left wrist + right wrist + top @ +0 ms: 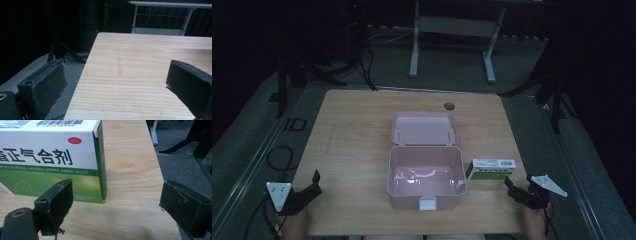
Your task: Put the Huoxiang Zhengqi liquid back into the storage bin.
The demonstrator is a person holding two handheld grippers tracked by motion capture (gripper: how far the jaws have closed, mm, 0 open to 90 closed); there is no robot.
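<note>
Spanning the middle of the counter (pixel 357 135): pink case (pixel 427 182), lid flat open behind it, inside bare. Carton (pixel 491 169) stands just right of the case, long axis running left-right, parallel to the front edge. Right claw (pixel 513 188) sits just in front of the carton's right end, jaws wide, nothing held; in the right gripper view the carton's right corner lies ahead-left of the gap. Left claw (pixel 313 184) is wide too, well apart at the left corner. Likely pick: right claw, shifting left first.
</note>
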